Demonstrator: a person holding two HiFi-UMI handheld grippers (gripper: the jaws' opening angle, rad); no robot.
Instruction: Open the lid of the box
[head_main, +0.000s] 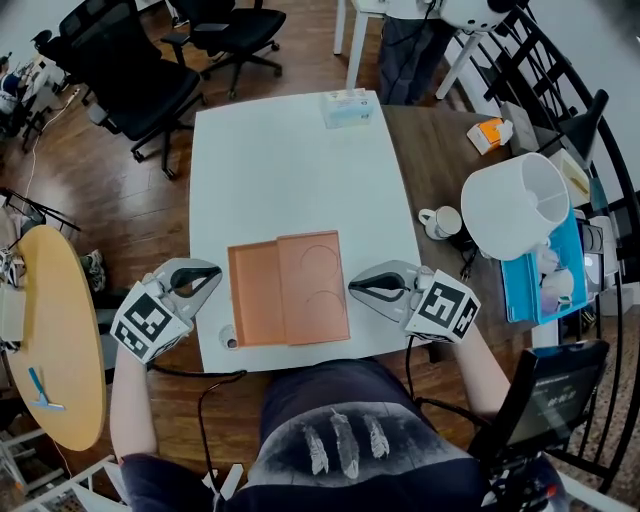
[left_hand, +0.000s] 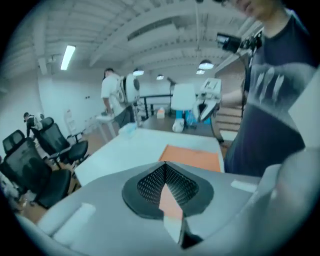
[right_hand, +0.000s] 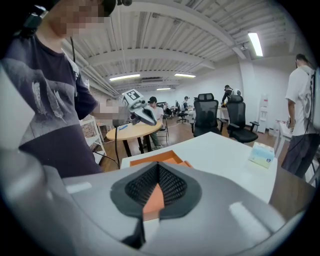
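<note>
Where the white counter (head_main: 280, 170) nears the person, orange box (head_main: 253, 295) lies flat, lid (head_main: 313, 287) offset rightward, partly off; left tool (head_main: 212, 275) and right tool (head_main: 356, 288) flank it, both clenched on nothing, seemingly placed to steady and shift.

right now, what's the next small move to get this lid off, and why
Probably open the right gripper and ease it onto the lid, at its right edge. It sits shifted right but overlaps the box, whose left part lies uncovered; that gripper and the left gripper are shut, flanking the box.
</note>
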